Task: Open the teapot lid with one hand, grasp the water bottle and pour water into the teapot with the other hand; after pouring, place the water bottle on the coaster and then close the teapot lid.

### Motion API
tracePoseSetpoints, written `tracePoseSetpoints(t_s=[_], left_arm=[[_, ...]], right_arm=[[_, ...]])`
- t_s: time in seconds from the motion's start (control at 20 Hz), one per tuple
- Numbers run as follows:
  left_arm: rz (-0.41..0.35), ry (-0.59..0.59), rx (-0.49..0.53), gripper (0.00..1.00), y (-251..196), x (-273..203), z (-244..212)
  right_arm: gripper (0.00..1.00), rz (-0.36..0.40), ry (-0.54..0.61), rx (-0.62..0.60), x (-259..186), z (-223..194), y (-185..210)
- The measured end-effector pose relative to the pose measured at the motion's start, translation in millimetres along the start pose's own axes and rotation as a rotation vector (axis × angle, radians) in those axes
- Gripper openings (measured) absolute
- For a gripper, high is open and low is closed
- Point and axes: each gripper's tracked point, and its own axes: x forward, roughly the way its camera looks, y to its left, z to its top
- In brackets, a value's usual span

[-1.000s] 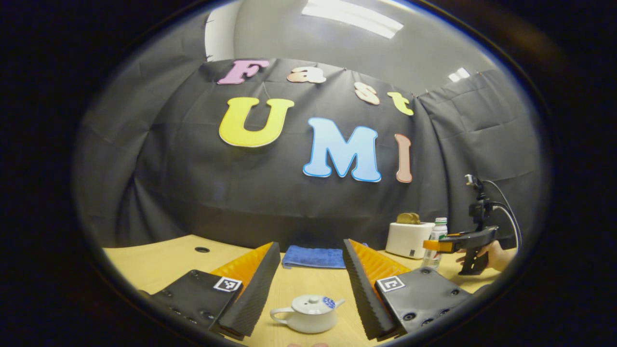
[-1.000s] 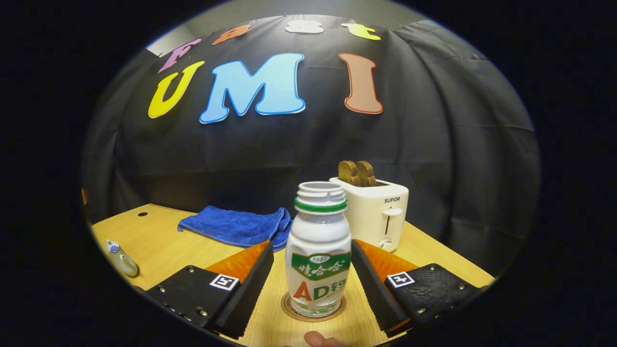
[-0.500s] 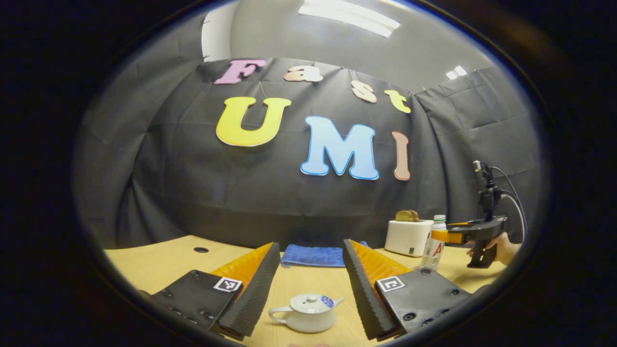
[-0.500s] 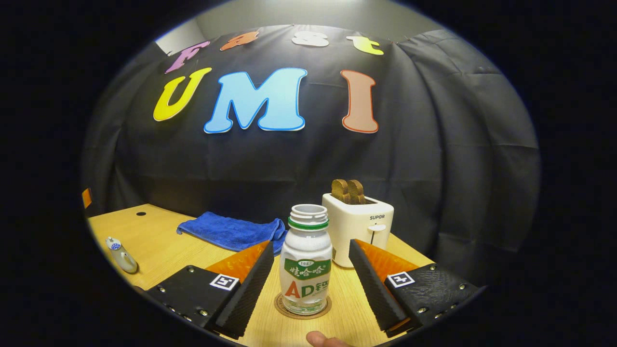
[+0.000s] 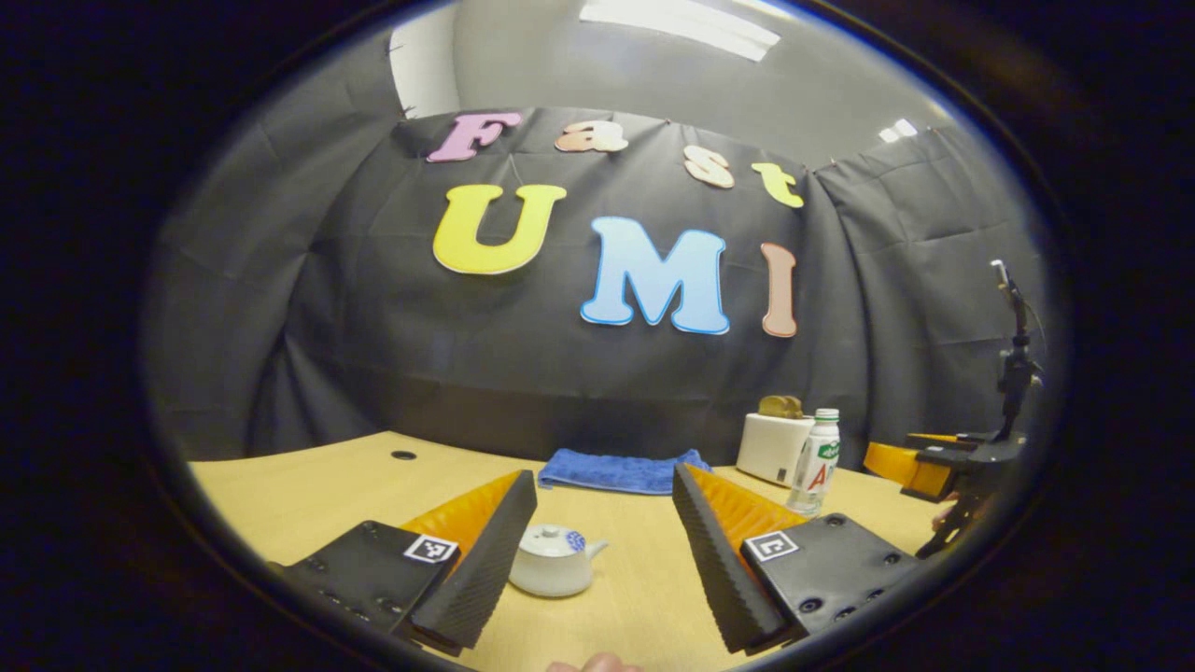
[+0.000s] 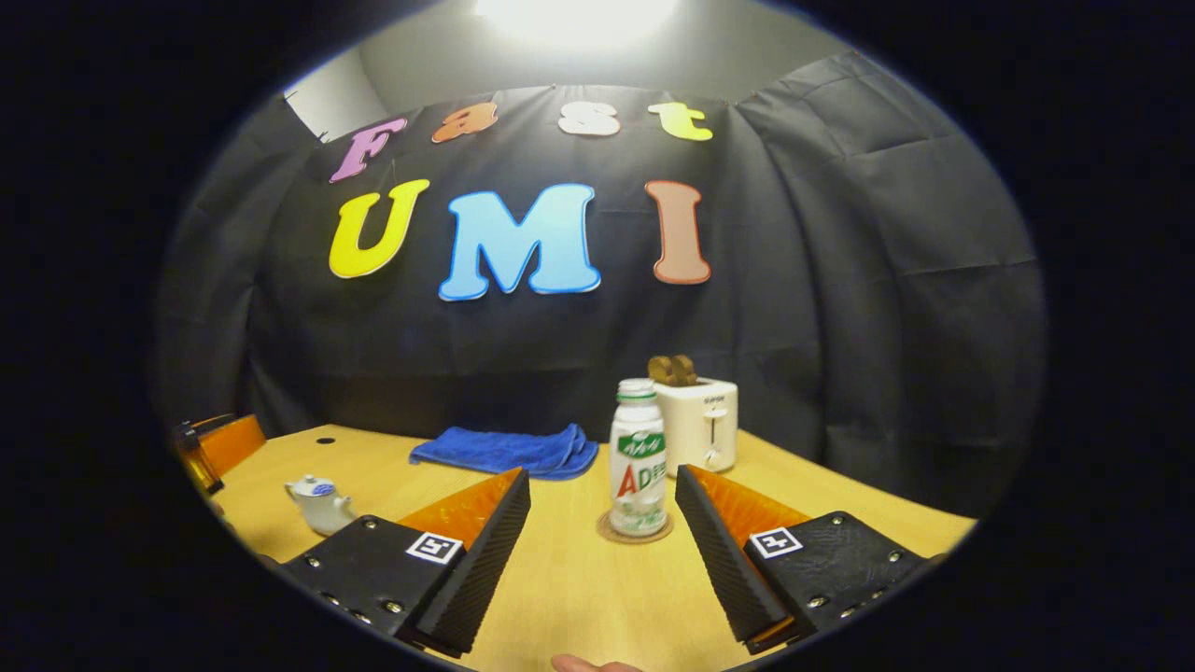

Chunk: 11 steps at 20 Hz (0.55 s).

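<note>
A small white teapot (image 5: 555, 562) with its lid (image 5: 546, 537) on stands on the wooden table, close by the inner side of my left gripper's left finger. My left gripper (image 5: 602, 571) is open and holds nothing. The open-topped water bottle (image 6: 638, 457) stands upright on a round coaster (image 6: 635, 529), a short way ahead of my open right gripper (image 6: 602, 553) and free of its fingers. From the left gripper view the bottle (image 5: 815, 462) stands at the right, with the right gripper (image 5: 934, 462) beyond it. The right gripper view has the teapot (image 6: 320, 502) at the left, near the left gripper (image 6: 205, 448).
A white toaster (image 6: 698, 422) with bread in its slots stands just behind the bottle. A folded blue cloth (image 6: 509, 451) lies at the back of the table (image 6: 579, 588). Black cloth walls close the booth behind the table.
My right gripper has drawn back from the bottle, which stays on the coaster. My left gripper has shifted, so the teapot now sits by its left finger instead of midway.
</note>
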Motion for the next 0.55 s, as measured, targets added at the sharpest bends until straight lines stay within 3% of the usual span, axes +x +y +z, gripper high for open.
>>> tracePoseSetpoints(t_s=[0.15,0.35,0.45,0.55], left_arm=[[-0.044,0.053,0.003,0.99,-42,-17,-29],[-0.007,0.143,0.034,0.99,-47,-25,-66],[0.039,0.146,0.091,1.0,-39,-27,-61],[0.033,0.139,0.135,0.99,-36,-30,-69]], right_arm=[[0.95,0.035,0.045,-0.014,-27,-27,29],[0.95,0.02,0.023,-0.046,-46,-45,46],[0.95,0.004,0.007,-0.028,-45,-40,43],[0.94,-0.029,0.007,-0.032,-45,-44,37]])
